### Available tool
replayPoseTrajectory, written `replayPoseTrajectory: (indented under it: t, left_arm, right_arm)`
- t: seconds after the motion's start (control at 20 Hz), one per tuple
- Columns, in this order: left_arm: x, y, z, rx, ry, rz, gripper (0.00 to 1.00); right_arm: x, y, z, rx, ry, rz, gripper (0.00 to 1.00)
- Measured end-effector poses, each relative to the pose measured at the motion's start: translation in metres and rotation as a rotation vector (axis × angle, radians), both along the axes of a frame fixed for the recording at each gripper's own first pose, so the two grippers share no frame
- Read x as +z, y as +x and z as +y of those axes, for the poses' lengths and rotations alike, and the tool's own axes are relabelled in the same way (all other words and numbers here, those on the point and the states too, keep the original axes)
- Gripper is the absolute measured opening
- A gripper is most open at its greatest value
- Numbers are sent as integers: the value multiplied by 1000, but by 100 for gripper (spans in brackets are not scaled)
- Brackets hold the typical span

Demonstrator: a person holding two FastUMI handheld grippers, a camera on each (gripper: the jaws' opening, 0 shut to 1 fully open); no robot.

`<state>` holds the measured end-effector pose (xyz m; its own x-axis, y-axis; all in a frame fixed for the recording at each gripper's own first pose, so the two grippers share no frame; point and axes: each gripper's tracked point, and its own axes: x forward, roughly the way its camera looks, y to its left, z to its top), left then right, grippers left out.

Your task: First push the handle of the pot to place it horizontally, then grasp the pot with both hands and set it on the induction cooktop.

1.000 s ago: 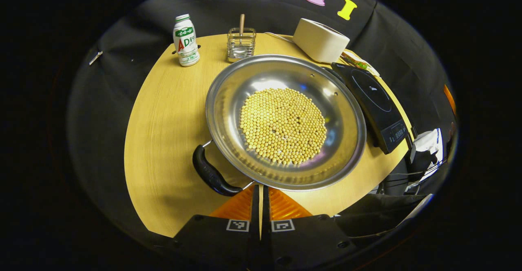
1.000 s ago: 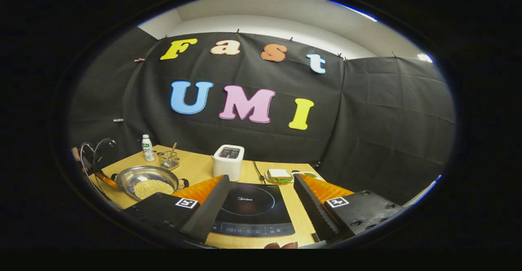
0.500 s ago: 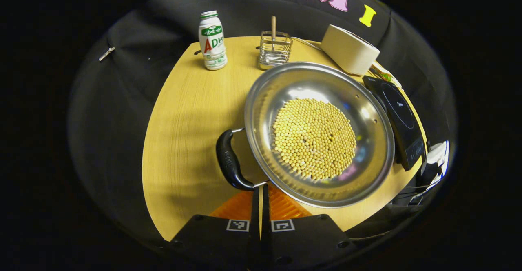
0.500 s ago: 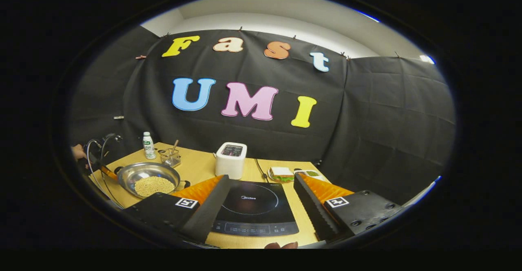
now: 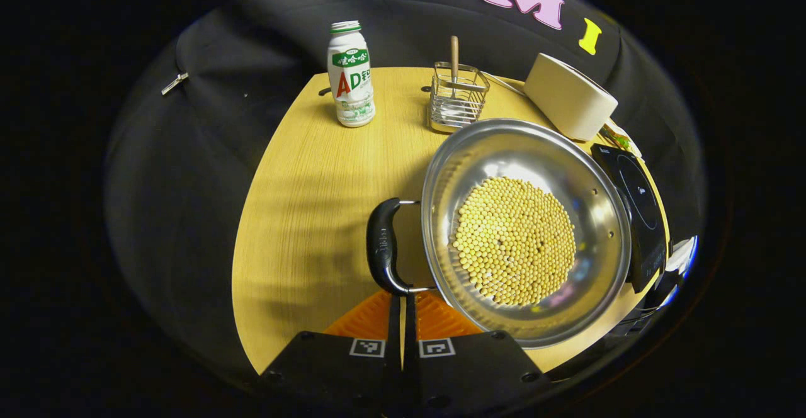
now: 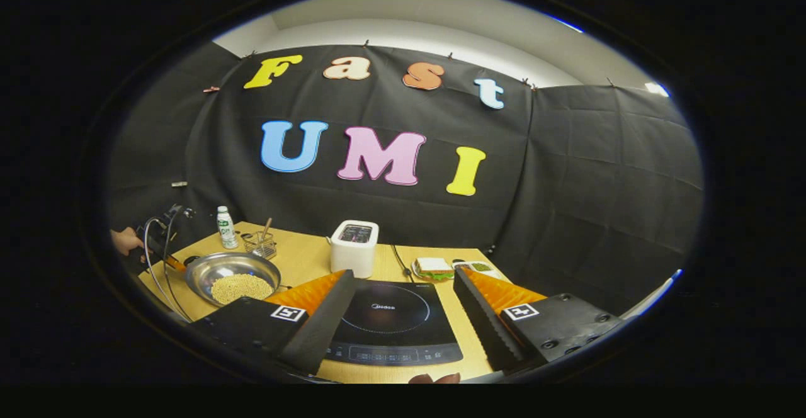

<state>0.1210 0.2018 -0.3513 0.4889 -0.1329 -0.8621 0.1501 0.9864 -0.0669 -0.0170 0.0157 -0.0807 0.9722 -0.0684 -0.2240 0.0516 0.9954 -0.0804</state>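
A steel pot (image 5: 526, 153) holding yellow beans (image 5: 513, 240) rests on the wooden table (image 5: 302, 216). Its black handle (image 5: 381, 246) points to the left in the left gripper view. My left gripper (image 5: 402, 299) is shut, with its tips against the near end of that handle and nothing between them. The black induction cooktop (image 5: 639, 207) lies just right of the pot. In the right gripper view my right gripper (image 6: 403, 308) hangs open above the cooktop (image 6: 390, 320), with the pot (image 6: 234, 274) far off to its left, and a hand (image 6: 126, 240) holds the other gripper there.
A white drink bottle (image 5: 351, 78), a wire basket (image 5: 456, 94) with a wooden stick and a white toaster (image 5: 570, 94) stand along the table's far edge. A plate with a sandwich (image 6: 432, 269) lies behind the cooktop. A cable (image 6: 398, 259) runs past the toaster.
The shut left gripper has moved left against the handle. The pot has turned, so the handle swung from the near-left corner to the pot's left side. The right gripper barely moved.
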Motion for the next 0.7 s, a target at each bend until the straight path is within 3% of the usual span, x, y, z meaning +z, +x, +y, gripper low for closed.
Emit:
replayPoseTrajectory:
  t: [0.3, 0.7]
  left_arm:
    - [7, 5, -1, 12, -1, -57, 5]
    - [31, -14, 32, 114, 29, -201, 5]
  right_arm:
    - [-2, 0, 5, 10, -12, 11, 98]
    - [-9, 0, 23, 54, -1, 29, 98]
